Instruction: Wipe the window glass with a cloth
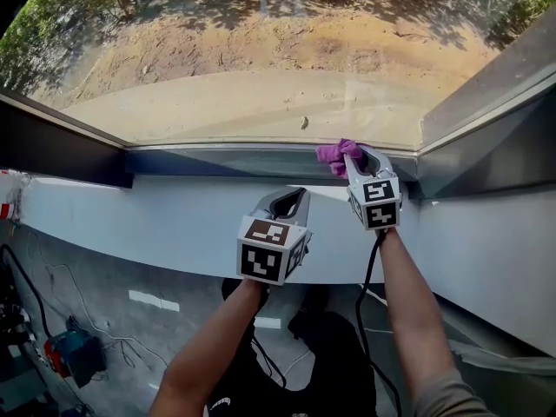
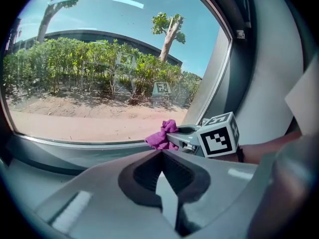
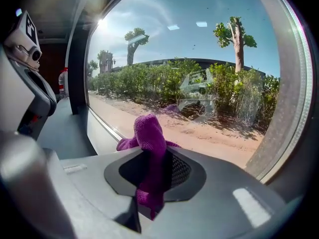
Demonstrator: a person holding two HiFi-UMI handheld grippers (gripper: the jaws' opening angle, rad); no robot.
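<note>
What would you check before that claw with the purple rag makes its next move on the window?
1. Purple cloth clamped in right claw: ok.
2. Cloth pressed against window glass: cannot tell; it sits at the lower right corner.
3. Left claw out of the wiping path: ok, shut, empty, held back from the glass.
4. Glass clean: not ok, a speck shows near the bottom edge.

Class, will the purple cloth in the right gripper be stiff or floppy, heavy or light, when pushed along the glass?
Probably floppy: the purple cloth bunches and droops in the right gripper. Likely light: a pinch holds it. Its fuzzy pile may drag on glass.
</note>
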